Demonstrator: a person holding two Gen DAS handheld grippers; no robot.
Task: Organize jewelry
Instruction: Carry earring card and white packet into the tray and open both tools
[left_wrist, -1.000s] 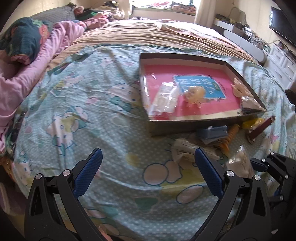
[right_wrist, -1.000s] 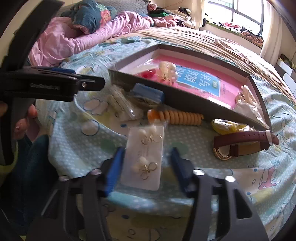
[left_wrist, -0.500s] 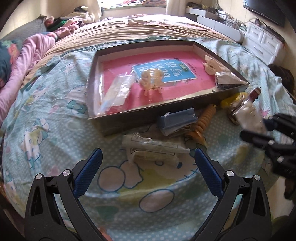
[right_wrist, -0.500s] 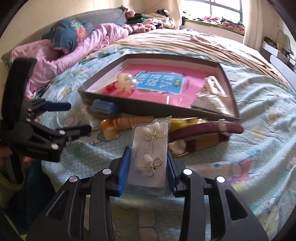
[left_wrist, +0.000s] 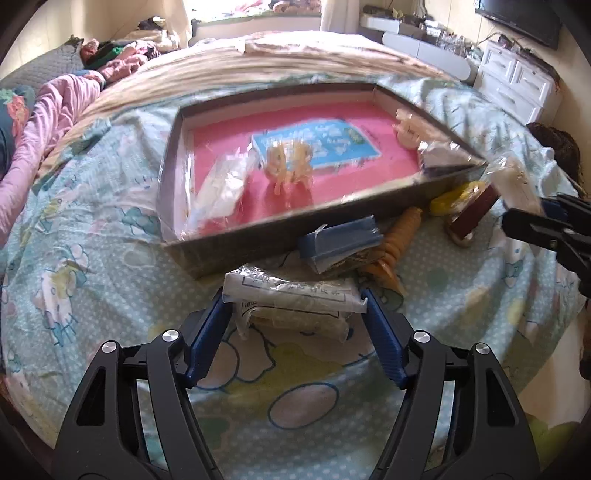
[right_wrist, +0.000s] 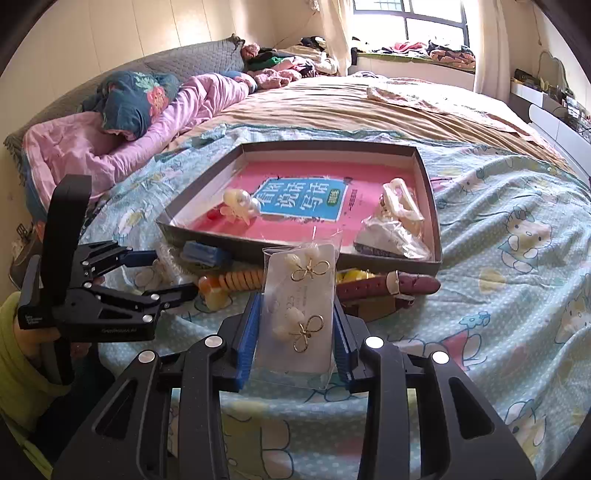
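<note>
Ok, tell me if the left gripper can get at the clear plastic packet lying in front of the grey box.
Probably yes: the left gripper already straddles the clear plastic packet, nothing lying over it.

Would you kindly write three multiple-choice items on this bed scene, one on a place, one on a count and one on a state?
1. Where does the orange coil lie?
A. in the tray
B. on the sheet in front of the tray
C. on the pink blanket

2. How many earrings are on the card?
A. one
B. two
C. four

3. What is the state of the right gripper?
A. wide open, empty
B. shut on the card
C. shut on the strap

Answers:
1. B: the coil rests on the sheet just outside the near wall of the tray.
2. B: two gold bow earrings sit one above the other.
3. B: both blue pads press the card's edges, and the strap lies on the sheet beyond.
</note>
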